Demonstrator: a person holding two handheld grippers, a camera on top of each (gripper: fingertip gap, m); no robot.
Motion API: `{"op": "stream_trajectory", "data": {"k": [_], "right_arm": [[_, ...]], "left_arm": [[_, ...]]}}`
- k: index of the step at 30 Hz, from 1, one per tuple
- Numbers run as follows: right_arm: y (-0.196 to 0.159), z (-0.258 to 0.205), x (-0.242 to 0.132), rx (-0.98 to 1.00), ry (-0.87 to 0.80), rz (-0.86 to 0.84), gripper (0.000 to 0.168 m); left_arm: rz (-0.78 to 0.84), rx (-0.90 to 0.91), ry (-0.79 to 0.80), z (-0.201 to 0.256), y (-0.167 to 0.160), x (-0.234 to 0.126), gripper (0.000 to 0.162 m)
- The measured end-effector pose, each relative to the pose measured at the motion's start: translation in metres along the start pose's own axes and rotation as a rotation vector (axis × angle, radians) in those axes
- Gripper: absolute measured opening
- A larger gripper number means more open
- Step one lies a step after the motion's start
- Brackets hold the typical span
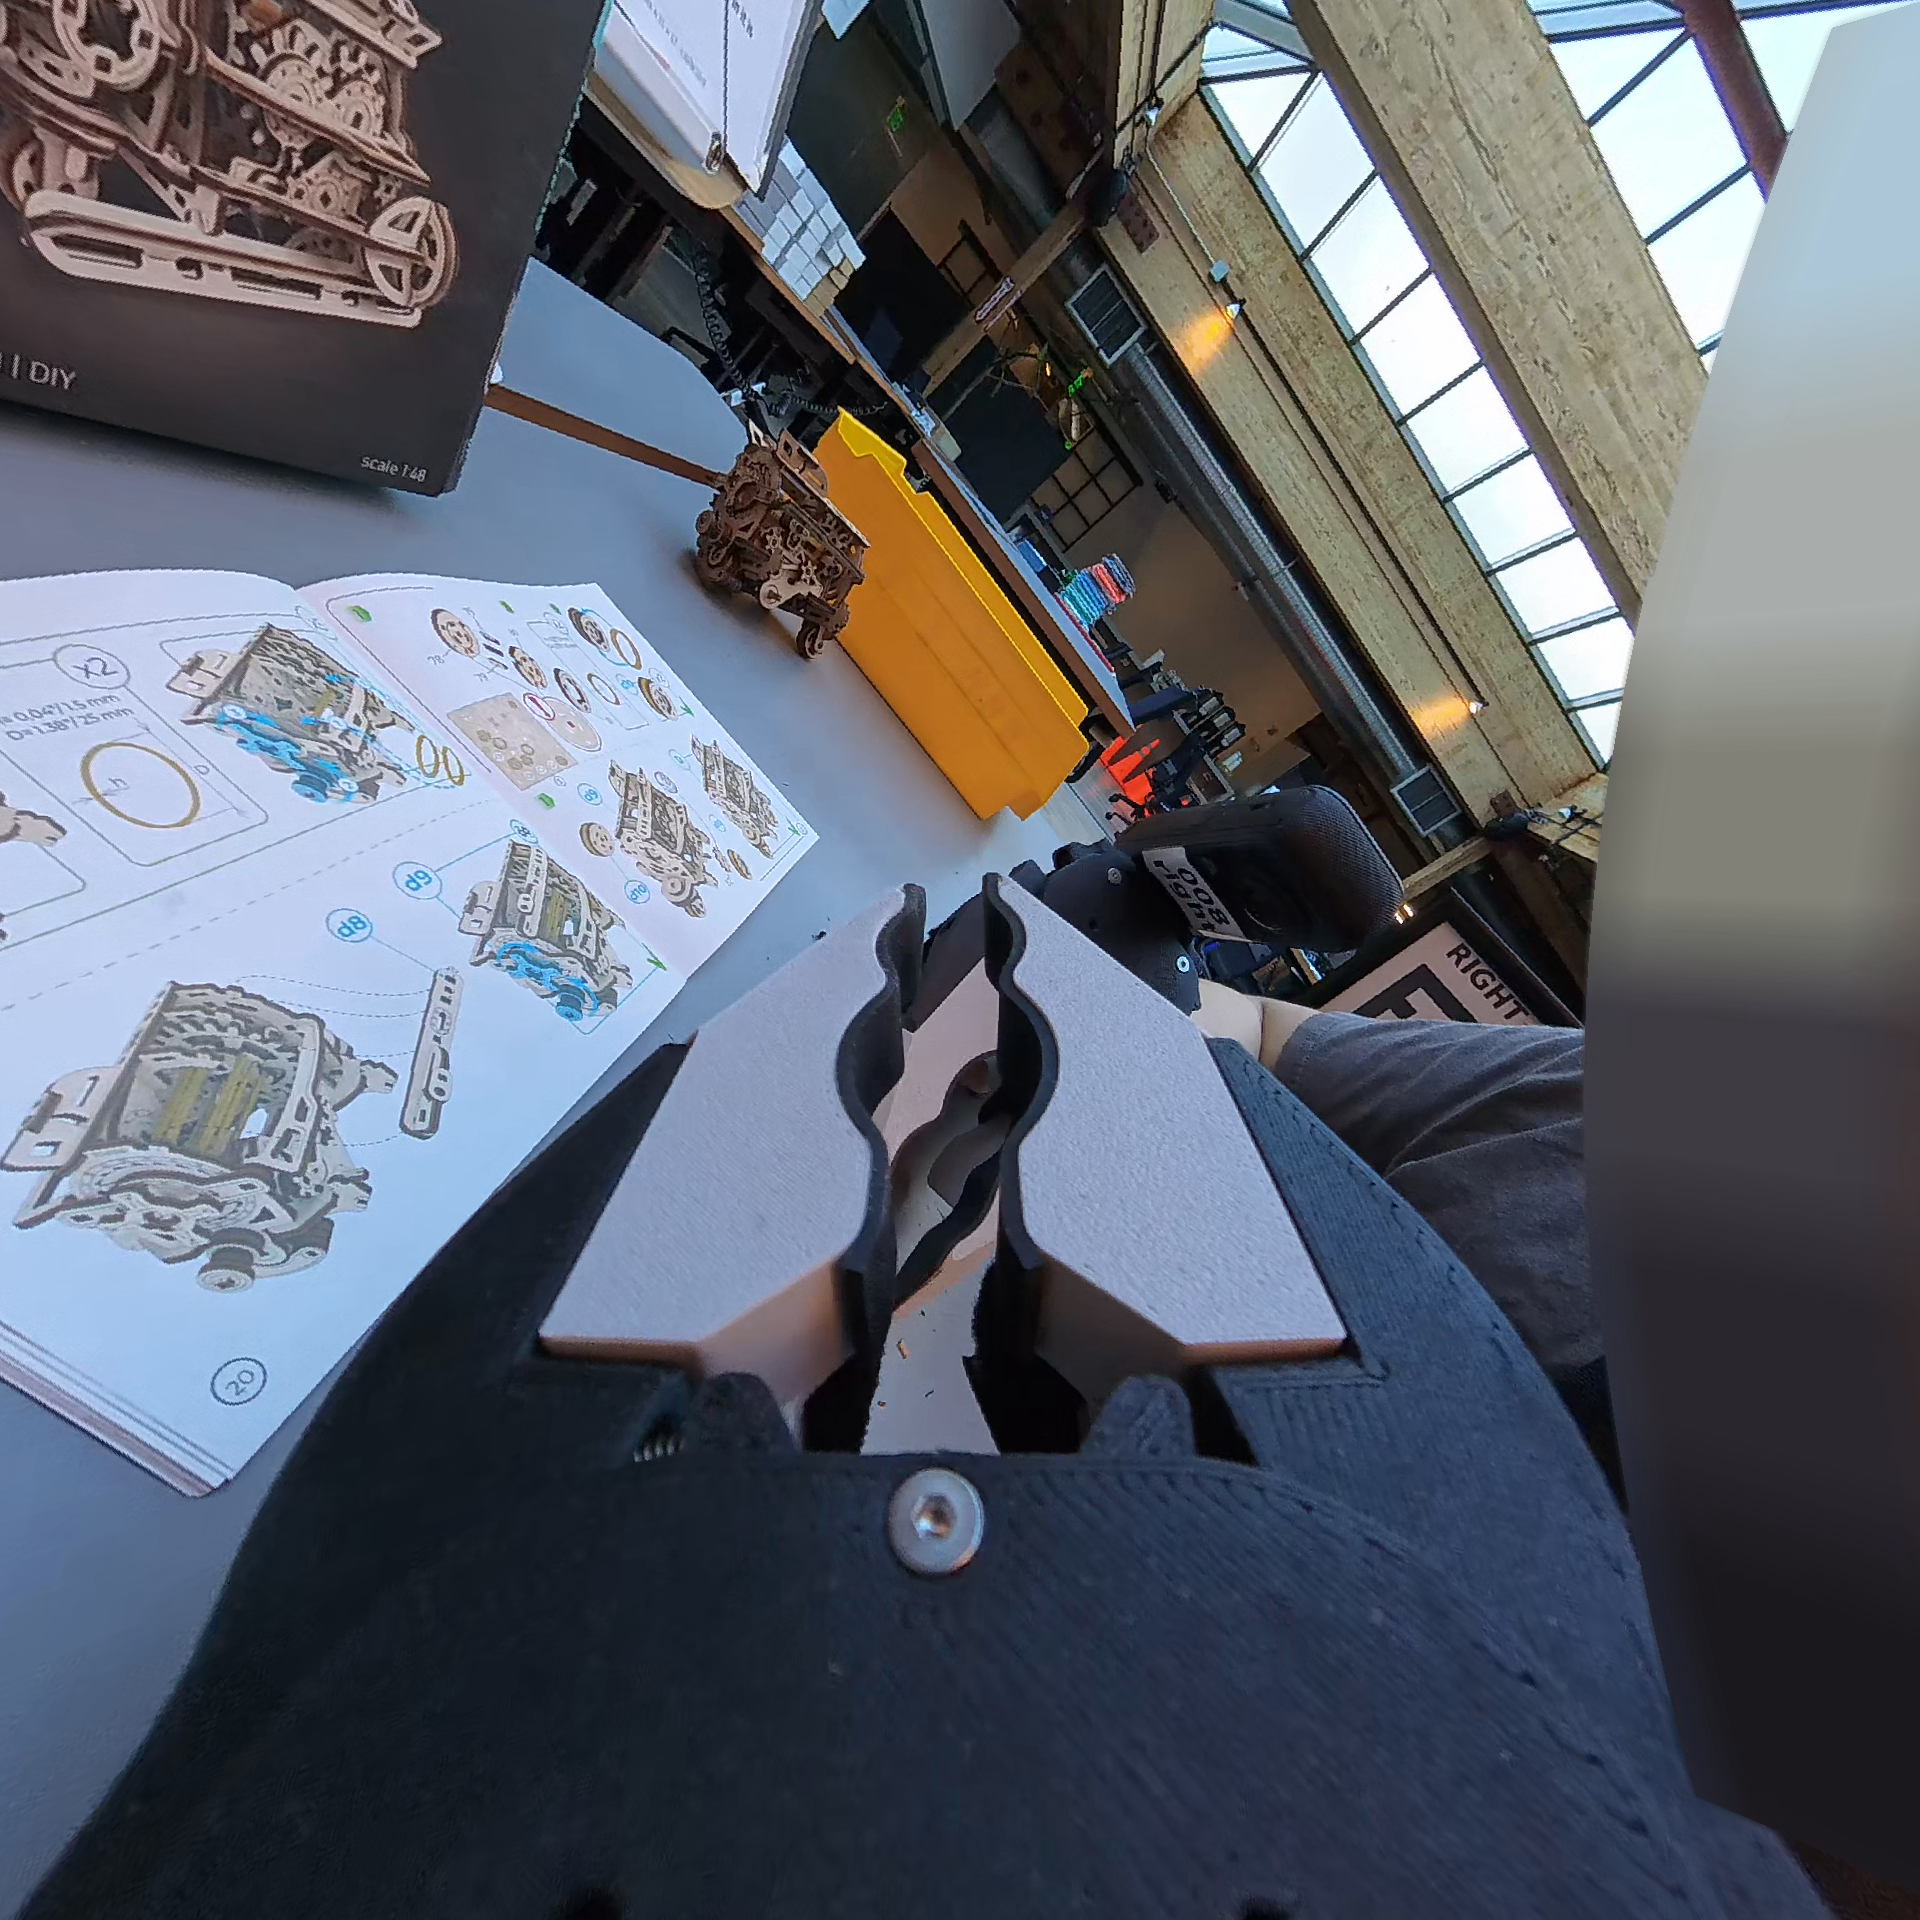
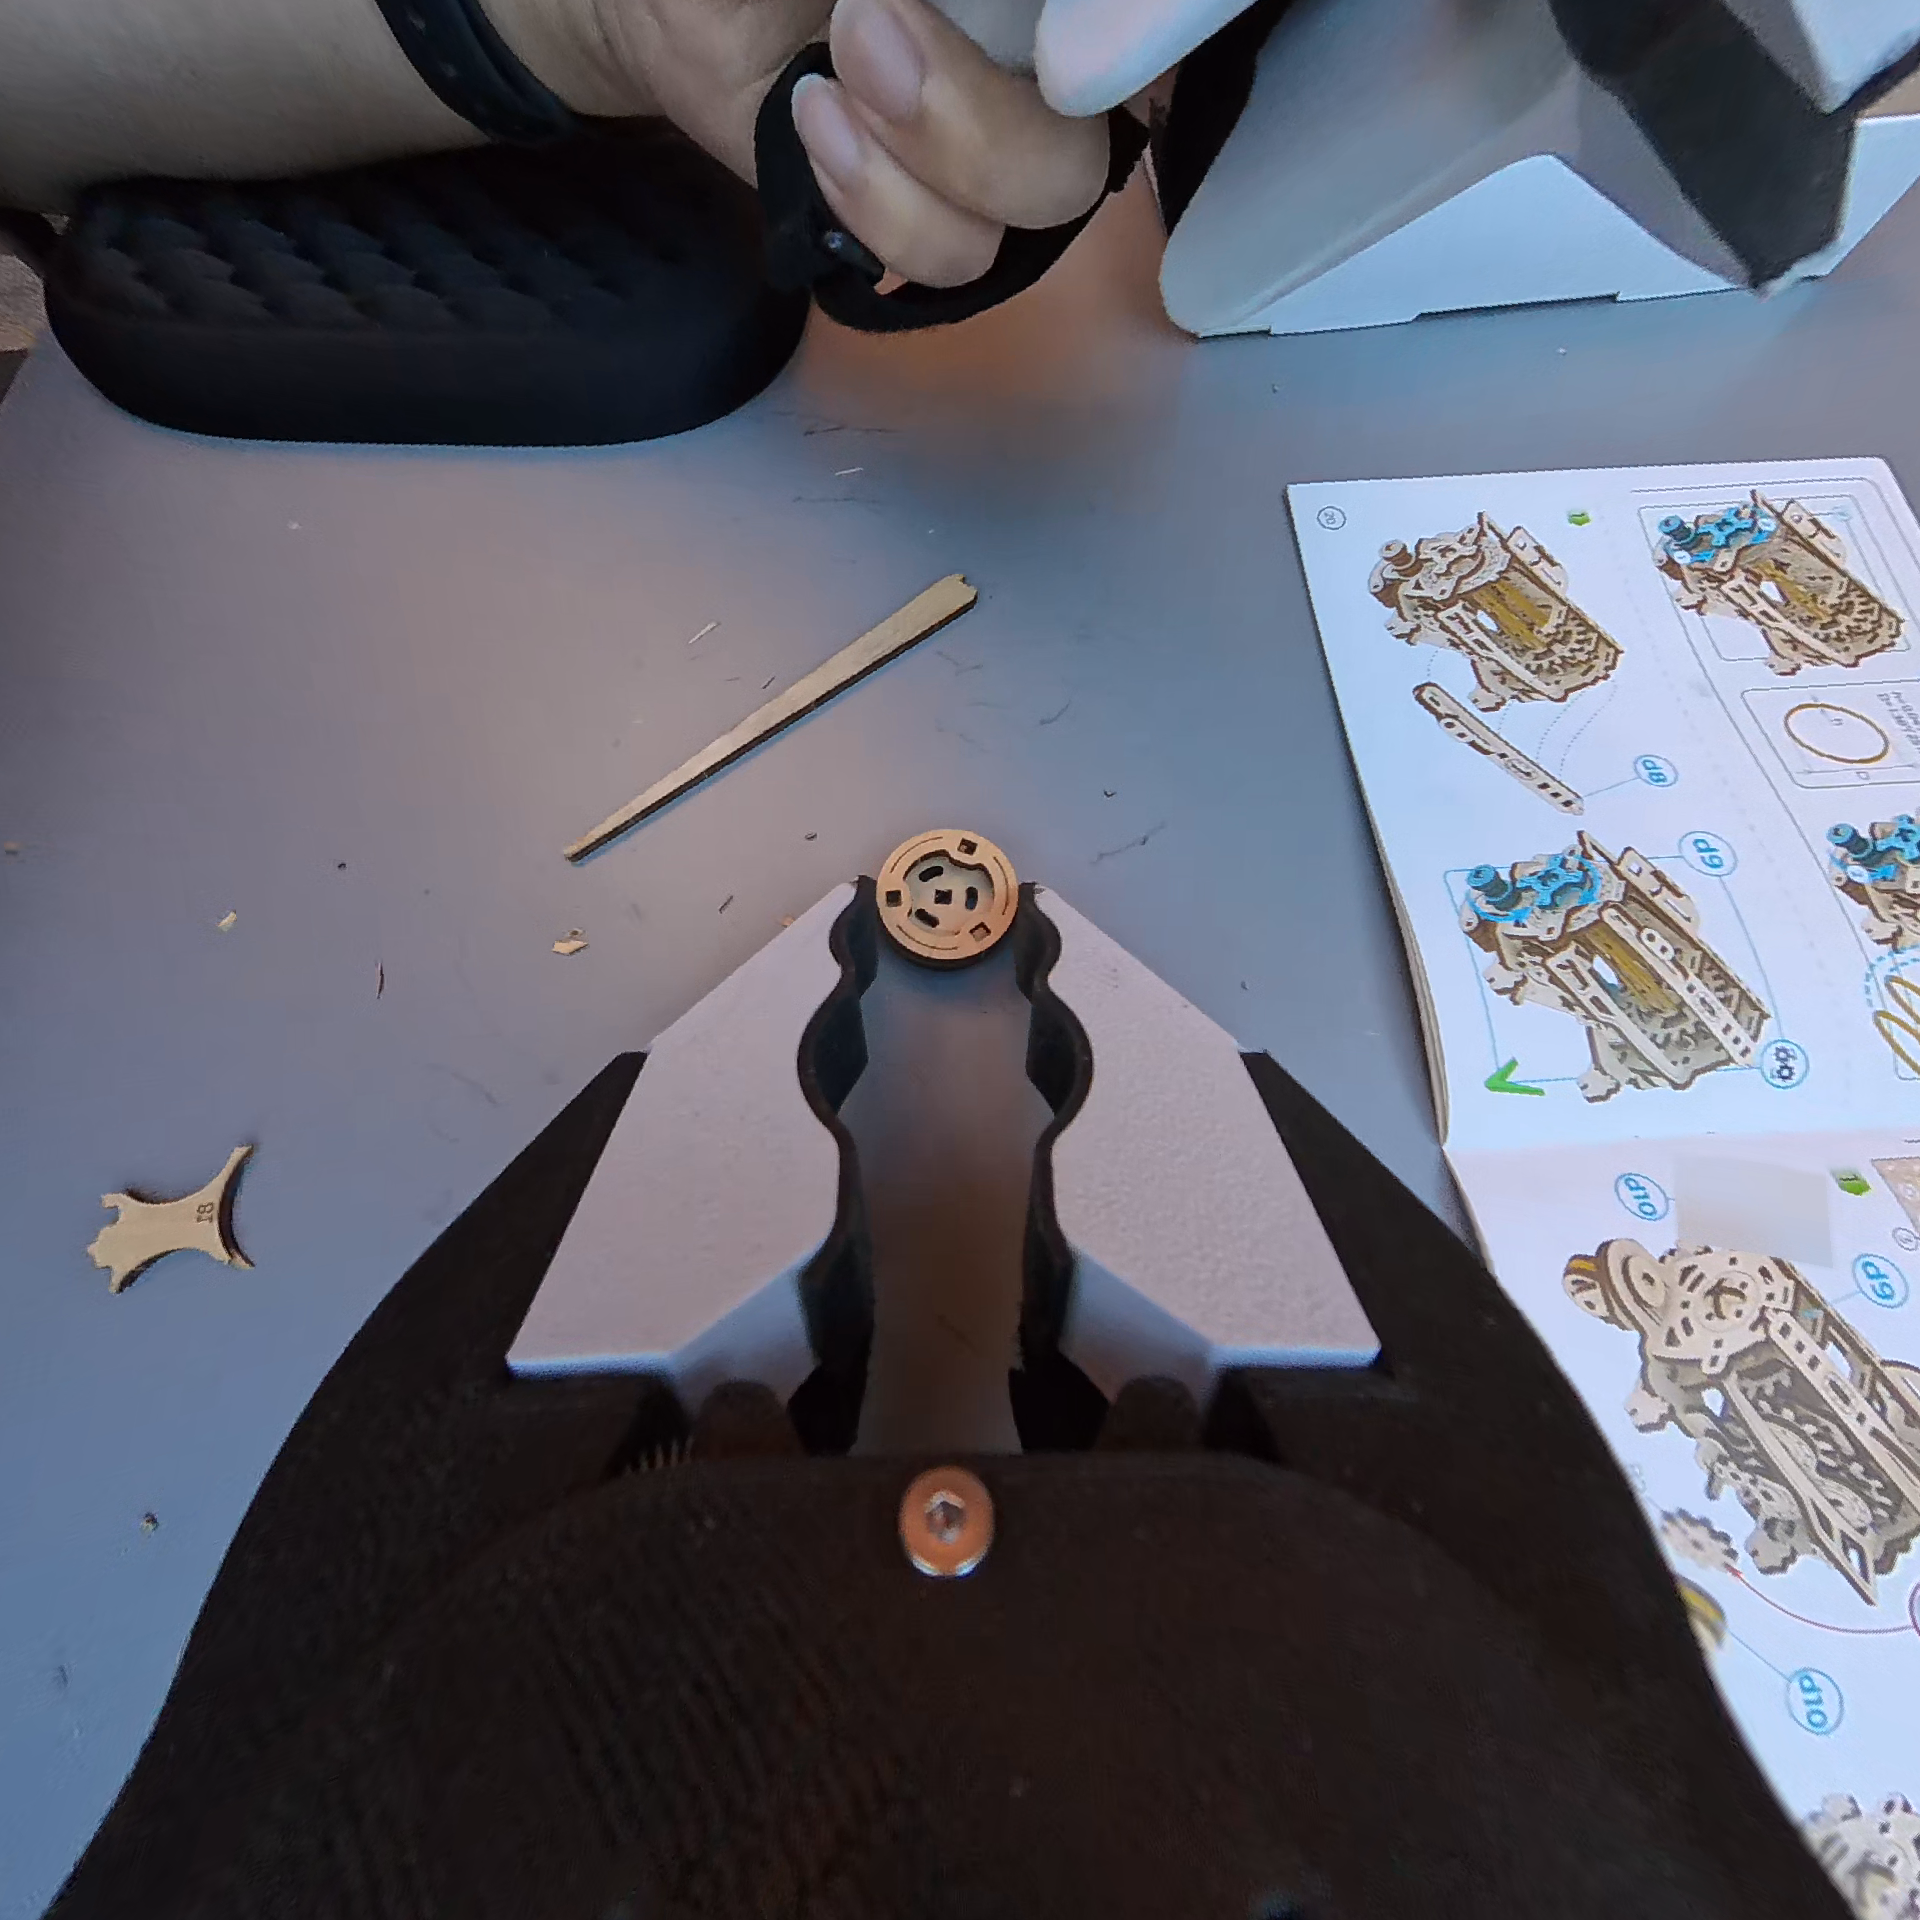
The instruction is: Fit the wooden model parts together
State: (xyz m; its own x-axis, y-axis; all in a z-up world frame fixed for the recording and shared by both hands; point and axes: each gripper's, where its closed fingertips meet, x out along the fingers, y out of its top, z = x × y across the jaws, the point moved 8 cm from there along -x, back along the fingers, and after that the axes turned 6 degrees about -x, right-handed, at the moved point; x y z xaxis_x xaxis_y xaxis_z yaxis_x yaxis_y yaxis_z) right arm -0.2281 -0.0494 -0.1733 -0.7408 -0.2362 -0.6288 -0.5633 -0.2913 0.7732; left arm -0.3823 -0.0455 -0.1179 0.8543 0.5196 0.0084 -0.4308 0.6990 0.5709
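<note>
A small round wooden disc [image 2: 945, 900], thin laser-cut ply with tiny slots, is pinched at the tips of the right gripper [image 2: 943, 906], mid-frame over the grey table [image 2: 416, 727]. It's probably light, stiff but snappable, so it's best gripped by the rim. The left gripper [image 1: 954, 914] is nearly closed on nothing, tilted upward. The half-built model [image 1: 781, 535] sits upper centre by a yellow bin [image 1: 956, 634].
</note>
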Motion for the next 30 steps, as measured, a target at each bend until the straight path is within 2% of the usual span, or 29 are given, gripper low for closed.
{"op": "stream_trajectory", "data": {"k": [9, 12, 14, 19, 22, 25, 29, 30], "right_arm": [[-0.001, 0.001, 0.001, 0.019, 0.003, -0.008, 0.026], [-0.001, 0.001, 0.001, 0.013, -0.006, -0.007, 0.027], [-0.001, 0.002, 0.001, 0.018, -0.009, -0.010, 0.034], [-0.001, 0.001, -0.005, -0.018, 0.003, -0.004, 0.037], [-0.001, -0.001, -0.014, -0.071, 0.052, 0.035, 0.033], [-0.002, 0.002, -0.017, -0.108, 0.030, 0.036, 0.030], [-0.004, 0.004, -0.017, -0.111, 0.023, 0.045, 0.028], [-0.003, 0.004, -0.016, -0.106, 0.029, 0.051, 0.028]], "left_arm": [[-0.049, 0.007, 0.024, -0.002, 0.000, -0.002, 0.009], [-0.199, 0.048, 0.082, -0.007, -0.007, -0.004, 0.011], [-0.284, 0.081, 0.125, -0.011, -0.013, -0.003, 0.011], [-0.479, 0.214, 0.099, -0.003, -0.029, -0.001, 0.009], [-0.583, 0.370, 0.112, -0.001, -0.039, -0.004, 0.017], [-0.676, 0.495, 0.156, -0.003, -0.053, -0.001, 0.026], [-0.697, 0.635, 0.202, -0.001, -0.061, 0.007, 0.044], [-0.704, 0.664, 0.203, 0.000, -0.063, 0.009, 0.044]]}}
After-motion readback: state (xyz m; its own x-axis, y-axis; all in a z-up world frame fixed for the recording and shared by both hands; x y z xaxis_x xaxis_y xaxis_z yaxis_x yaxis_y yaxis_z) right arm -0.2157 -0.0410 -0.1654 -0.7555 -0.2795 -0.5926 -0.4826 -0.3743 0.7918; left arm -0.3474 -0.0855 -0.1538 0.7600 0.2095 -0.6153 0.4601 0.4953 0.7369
